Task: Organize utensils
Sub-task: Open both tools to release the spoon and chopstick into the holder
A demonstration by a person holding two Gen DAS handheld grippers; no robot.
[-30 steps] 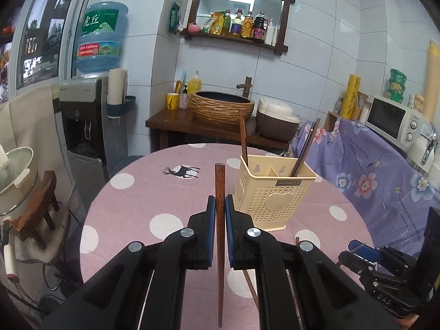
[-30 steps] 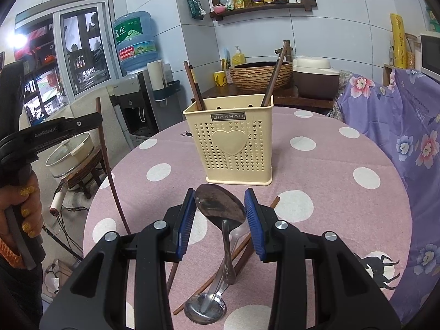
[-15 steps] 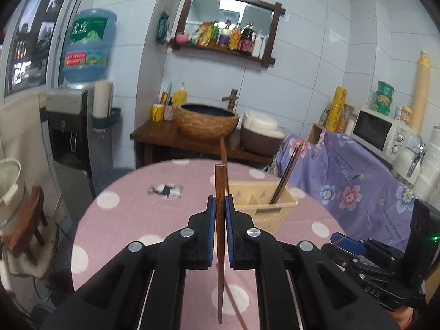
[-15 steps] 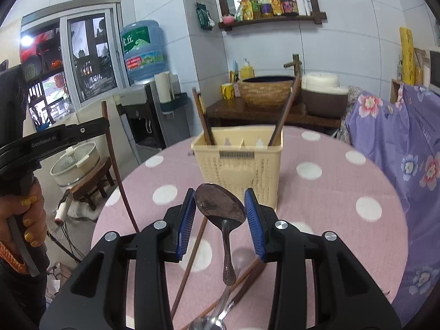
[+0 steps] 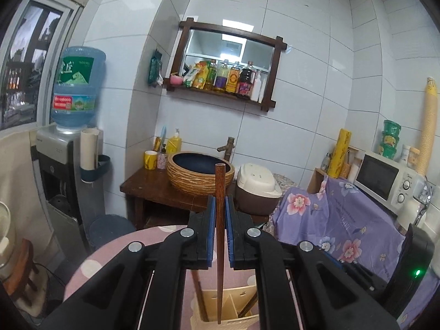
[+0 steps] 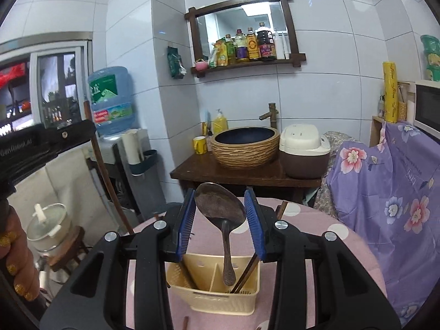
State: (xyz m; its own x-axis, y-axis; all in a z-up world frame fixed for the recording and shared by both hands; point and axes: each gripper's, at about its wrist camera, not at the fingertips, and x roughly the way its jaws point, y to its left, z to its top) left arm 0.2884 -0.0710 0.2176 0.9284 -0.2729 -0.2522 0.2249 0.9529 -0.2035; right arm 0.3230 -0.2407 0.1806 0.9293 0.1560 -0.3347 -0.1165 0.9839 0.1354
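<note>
My left gripper (image 5: 219,203) is shut on a dark wooden chopstick (image 5: 219,247) that hangs upright, its tip just above the cream utensil caddy (image 5: 228,319). My right gripper (image 6: 220,200) is shut on a metal spoon (image 6: 221,214), bowl up, its handle hanging over the caddy (image 6: 217,294). The caddy stands on the pink dotted table (image 6: 316,244) and holds chopsticks in its left and right compartments. The left gripper with its chopstick (image 6: 107,181) shows at the left of the right wrist view.
Behind the table are a wooden stand with a woven basin (image 6: 244,148) and a rice cooker (image 6: 302,151). A purple flowered cover (image 6: 385,187) is at the right. A water dispenser (image 5: 68,165) and a pot on a stool (image 6: 49,228) are at the left.
Both grippers have risen and moved forward over the caddy, so it now lies below them. The chopstick and spoon stay gripped.
</note>
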